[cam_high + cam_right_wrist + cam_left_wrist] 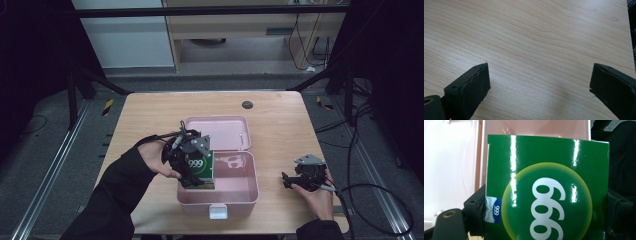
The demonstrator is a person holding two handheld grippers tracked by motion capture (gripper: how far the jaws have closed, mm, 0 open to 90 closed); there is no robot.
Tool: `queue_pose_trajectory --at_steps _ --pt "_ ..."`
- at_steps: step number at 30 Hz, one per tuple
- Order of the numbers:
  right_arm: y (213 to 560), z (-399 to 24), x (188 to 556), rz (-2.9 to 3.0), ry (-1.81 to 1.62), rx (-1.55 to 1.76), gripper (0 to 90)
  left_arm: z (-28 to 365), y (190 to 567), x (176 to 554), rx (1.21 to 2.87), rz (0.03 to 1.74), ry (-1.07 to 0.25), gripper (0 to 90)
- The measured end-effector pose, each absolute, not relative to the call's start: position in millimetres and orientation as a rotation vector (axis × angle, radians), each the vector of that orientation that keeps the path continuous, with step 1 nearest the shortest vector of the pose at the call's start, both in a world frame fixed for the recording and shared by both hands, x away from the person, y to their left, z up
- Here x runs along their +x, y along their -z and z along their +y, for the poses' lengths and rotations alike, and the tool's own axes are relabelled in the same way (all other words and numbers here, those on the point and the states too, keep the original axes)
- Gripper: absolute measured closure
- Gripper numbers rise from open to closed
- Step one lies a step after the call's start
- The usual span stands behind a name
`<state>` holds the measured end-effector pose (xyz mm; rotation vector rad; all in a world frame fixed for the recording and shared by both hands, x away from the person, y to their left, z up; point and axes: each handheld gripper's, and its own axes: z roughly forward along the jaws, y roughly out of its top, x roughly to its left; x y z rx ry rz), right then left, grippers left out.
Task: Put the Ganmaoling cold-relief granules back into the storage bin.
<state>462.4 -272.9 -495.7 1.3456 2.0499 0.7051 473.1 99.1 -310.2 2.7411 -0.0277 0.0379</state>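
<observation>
The left gripper [196, 172] is clenched on a green box [202, 169] marked with white "999" digits; in the left gripper view its two black jaws press against the box's [546, 187] side edges at about 8 and 4 o'clock. In the high view the box stands nearly upright inside the near-left part of an open pink case [245, 192], its lower end down in the tray. The case's lid [220, 131] lies flat at 12 o'clock from the tray, and a white latch [218, 211] sits at the tray's 6 o'clock edge. A small white item [231, 161] lies in the tray, just to the box's 3 o'clock side.

The right gripper [287, 181] rests on the wooden surface [150, 115], well apart from the case at its 3 o'clock side. Its jaws stand wide, released, with bare wood [536, 50] between them.
</observation>
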Motion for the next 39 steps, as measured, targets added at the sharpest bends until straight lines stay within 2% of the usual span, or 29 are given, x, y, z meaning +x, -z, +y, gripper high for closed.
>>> queue_pose_trajectory --at_steps 39 --pt "497.5 -272.6 463.0 2.065 -0.698 1.346 3.0 100.3 370.0 479.3 2.780 0.030 0.024 14.3"
